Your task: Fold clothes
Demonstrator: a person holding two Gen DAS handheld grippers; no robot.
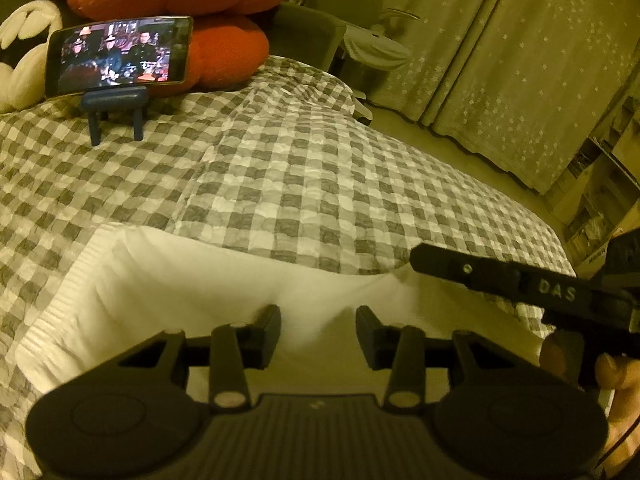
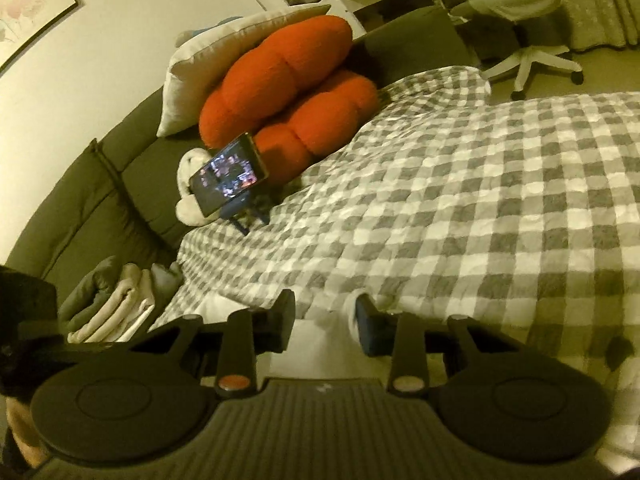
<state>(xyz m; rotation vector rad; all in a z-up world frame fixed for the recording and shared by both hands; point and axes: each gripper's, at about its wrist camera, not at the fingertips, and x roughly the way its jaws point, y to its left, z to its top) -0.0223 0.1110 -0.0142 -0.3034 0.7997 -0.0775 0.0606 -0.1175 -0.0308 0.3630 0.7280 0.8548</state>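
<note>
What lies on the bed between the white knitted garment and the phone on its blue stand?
In the left wrist view, only bare grey-and-white checked quilt lies between the white knitted garment and the phone.

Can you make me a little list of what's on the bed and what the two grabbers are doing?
garment: white garment lying on the checked bedspread
left gripper: over the garment, fingers apart
right gripper: at the garment's edge, cloth by one finger, grip unclear
phone: screen on, propped on a blue stand
cushion: red cushion behind the phone
folded pile: beside the bed
</note>
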